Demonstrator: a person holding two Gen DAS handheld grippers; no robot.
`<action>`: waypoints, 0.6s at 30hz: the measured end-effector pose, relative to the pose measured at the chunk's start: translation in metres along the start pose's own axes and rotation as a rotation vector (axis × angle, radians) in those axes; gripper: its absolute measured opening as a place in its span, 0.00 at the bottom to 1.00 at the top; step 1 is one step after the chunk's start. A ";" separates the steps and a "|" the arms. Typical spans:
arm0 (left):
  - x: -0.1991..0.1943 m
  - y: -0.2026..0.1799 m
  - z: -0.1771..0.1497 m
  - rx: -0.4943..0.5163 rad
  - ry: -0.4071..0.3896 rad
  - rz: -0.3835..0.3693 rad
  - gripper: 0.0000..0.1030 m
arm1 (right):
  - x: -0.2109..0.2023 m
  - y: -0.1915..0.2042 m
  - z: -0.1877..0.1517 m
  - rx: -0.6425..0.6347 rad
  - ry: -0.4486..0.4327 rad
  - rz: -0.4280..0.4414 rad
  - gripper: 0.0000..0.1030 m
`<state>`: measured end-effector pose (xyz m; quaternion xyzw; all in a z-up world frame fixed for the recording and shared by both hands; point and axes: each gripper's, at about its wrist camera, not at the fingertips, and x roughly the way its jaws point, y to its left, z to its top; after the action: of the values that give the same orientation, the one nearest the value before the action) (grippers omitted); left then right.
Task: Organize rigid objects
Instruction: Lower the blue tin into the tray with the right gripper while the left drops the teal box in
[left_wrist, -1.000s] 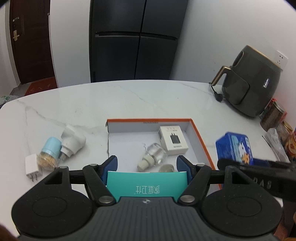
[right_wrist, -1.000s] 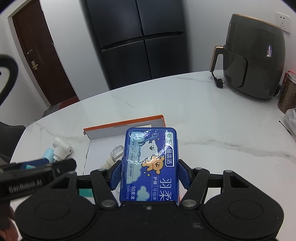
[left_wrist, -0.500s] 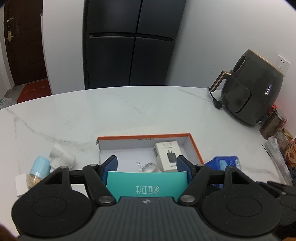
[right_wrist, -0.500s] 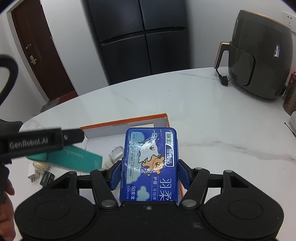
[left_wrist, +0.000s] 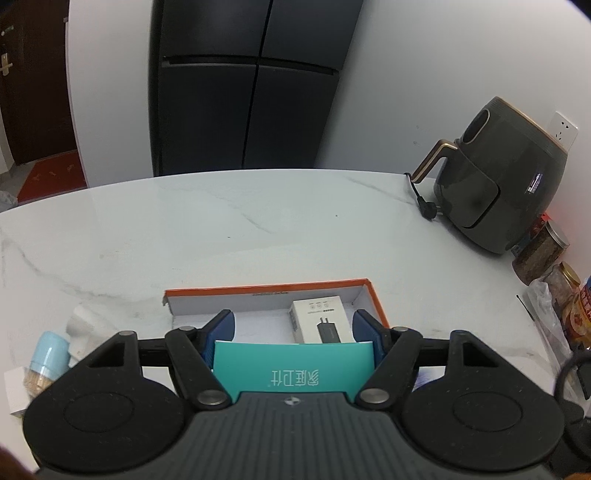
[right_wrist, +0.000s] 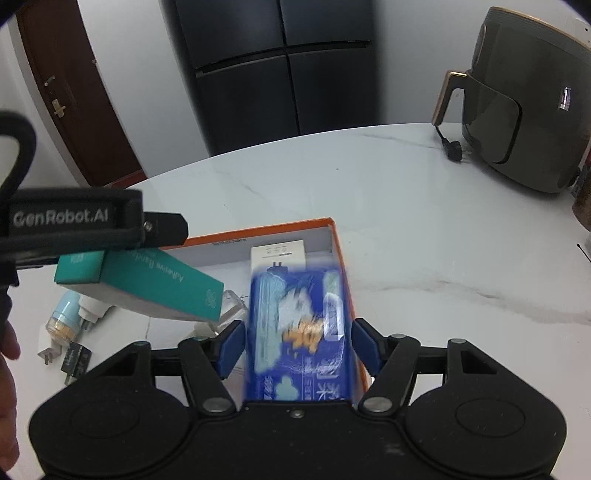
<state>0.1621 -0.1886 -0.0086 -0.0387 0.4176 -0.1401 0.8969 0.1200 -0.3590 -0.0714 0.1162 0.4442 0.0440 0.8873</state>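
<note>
An orange-rimmed white box (left_wrist: 266, 288) lies on the marble table, also in the right wrist view (right_wrist: 334, 236). A white charger carton (left_wrist: 320, 320) lies inside it. My left gripper (left_wrist: 293, 328) is shut on a teal bandage box (left_wrist: 291, 369), held above the box's left part (right_wrist: 147, 284). My right gripper (right_wrist: 297, 341) has its jaws spread, and a blue floss box (right_wrist: 301, 328) shows blurred between them over the box's right side. There are gaps between it and both pads.
A clear plug-in bottle (right_wrist: 231, 310), a blue-capped toothpick jar (right_wrist: 64, 319), white adapters (right_wrist: 92, 308) and a small dark plug (right_wrist: 75, 360) lie left of the box. A dark air fryer (left_wrist: 498, 192) and jars (left_wrist: 543, 251) stand at the right.
Both grippers have moved forward over the orange box. The right jaws have opened and the blue floss box is blurred, dropping. The left still holds the teal box.
</note>
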 end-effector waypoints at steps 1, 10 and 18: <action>0.002 -0.002 0.001 0.004 0.001 -0.003 0.70 | -0.001 -0.002 -0.001 0.006 -0.005 0.000 0.75; 0.020 -0.020 0.006 0.011 0.016 -0.064 0.70 | -0.018 -0.020 -0.011 0.059 -0.027 -0.029 0.77; 0.012 -0.022 0.008 0.016 -0.003 -0.079 0.86 | -0.035 -0.020 -0.015 0.072 -0.059 -0.037 0.77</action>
<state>0.1714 -0.2132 -0.0083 -0.0481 0.4133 -0.1786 0.8916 0.0862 -0.3822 -0.0580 0.1409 0.4211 0.0082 0.8959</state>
